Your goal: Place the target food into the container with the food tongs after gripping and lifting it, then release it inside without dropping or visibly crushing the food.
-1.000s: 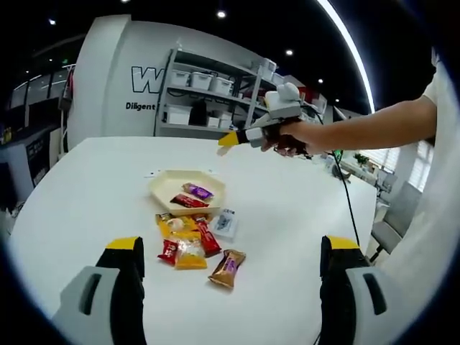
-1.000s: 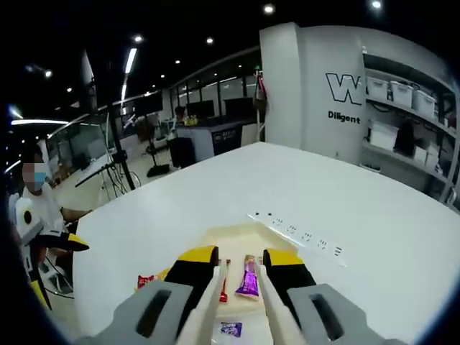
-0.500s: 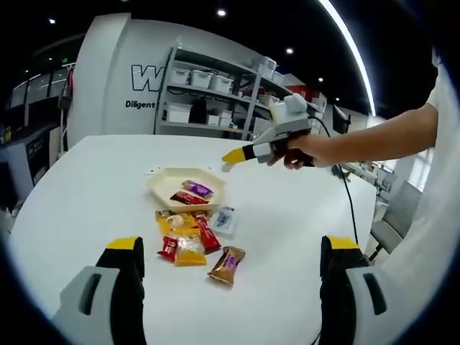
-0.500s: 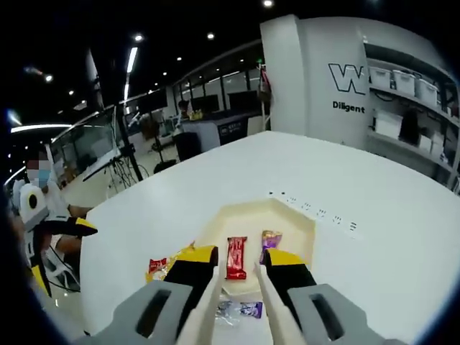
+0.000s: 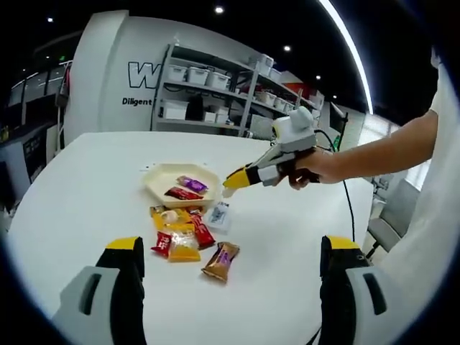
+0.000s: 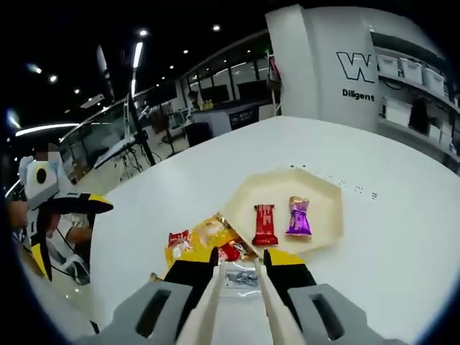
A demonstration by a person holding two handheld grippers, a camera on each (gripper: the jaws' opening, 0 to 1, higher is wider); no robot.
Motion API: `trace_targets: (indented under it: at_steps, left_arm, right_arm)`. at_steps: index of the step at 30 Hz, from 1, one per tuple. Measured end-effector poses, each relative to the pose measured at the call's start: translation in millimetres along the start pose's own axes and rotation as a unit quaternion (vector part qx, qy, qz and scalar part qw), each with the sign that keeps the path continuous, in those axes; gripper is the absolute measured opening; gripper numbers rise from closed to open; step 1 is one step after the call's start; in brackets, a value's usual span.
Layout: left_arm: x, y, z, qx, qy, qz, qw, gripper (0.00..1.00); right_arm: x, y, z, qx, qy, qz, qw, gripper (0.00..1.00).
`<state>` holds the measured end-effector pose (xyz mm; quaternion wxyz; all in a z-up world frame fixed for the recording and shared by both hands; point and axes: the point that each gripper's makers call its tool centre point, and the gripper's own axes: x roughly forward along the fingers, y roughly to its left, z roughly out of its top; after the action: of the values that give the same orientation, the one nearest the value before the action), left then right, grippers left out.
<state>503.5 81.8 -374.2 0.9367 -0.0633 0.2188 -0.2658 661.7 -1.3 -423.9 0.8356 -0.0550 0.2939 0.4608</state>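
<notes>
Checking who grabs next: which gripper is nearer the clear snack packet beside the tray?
Right. The right gripper hangs just above the clear snack packet, which sits between its jaws in the right gripper view. The left gripper is farther back, jaws spread wide.

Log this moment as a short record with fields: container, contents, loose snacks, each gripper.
container: cream tray on the white table
contents: red bar and purple packet, side by side
loose snacks: pile of packets beside the tray, outside it; clear packet nearest
right gripper: narrowly parted over the clear packet, holding nothing
left gripper: wide open, empty
</notes>
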Motion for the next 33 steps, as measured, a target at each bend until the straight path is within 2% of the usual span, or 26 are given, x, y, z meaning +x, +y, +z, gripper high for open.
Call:
trace_targets:
  at_steps: [16, 23, 33]
  left_arm:
    - [2, -1.4, -3.7, -0.001, 0.004, -0.004, 1.0000, 0.99]
    - [3, -1.6, -4.2, -0.003, 0.005, -0.003, 1.0000, 0.99]
    - [2, -3.4, -7.5, -0.006, 0.005, -0.003, 1.0000, 0.99]
  right_arm:
    - [-3, 28, -40.6, 0.014, 0.022, 0.015, 0.9995, 0.21]
    - [-4, 39, -50.2, 0.014, 0.029, 0.024, 0.9992, 0.21]
    - [1, 59, -54.9, 0.009, 0.035, 0.045, 0.9983, 0.21]
